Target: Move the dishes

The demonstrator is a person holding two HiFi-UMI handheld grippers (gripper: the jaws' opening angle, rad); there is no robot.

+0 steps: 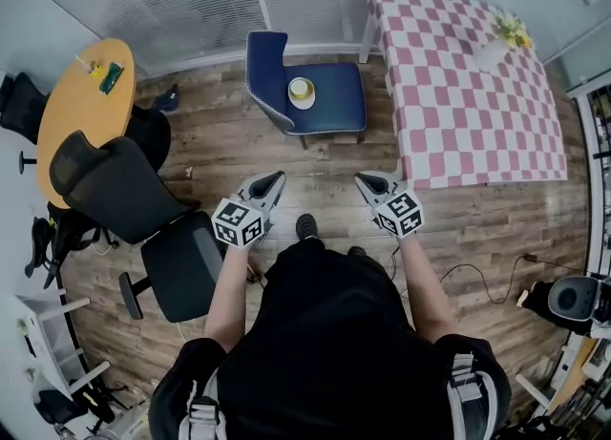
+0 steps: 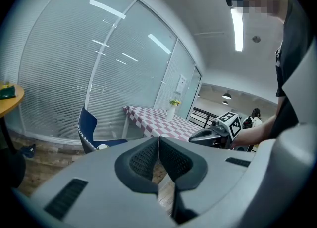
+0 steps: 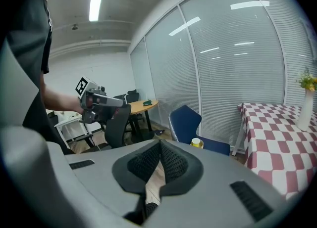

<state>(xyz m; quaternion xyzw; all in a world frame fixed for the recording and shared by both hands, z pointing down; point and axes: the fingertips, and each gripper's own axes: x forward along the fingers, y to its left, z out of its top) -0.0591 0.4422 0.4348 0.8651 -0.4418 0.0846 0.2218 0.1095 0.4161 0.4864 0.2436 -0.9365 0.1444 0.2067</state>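
A yellow cup on a white saucer (image 1: 302, 91) sits on the seat of a blue chair (image 1: 329, 94) ahead of me; the cup (image 3: 197, 143) also shows in the right gripper view, and the saucer's edge (image 2: 102, 147) in the left gripper view. My left gripper (image 1: 278, 179) is held out over the wooden floor, short of the chair, its jaws shut with nothing between them. My right gripper (image 1: 362, 179) hangs beside it, jaws shut and empty. In their own views the left gripper (image 2: 158, 140) and right gripper (image 3: 160, 146) show pads pressed together.
A table with a pink checked cloth (image 1: 468, 94) and a vase of flowers (image 1: 503, 39) stands to the right of the chair. A black office chair (image 1: 143, 214) is at my left, a round wooden table (image 1: 81, 104) behind it. A cable (image 1: 477, 281) lies on the floor.
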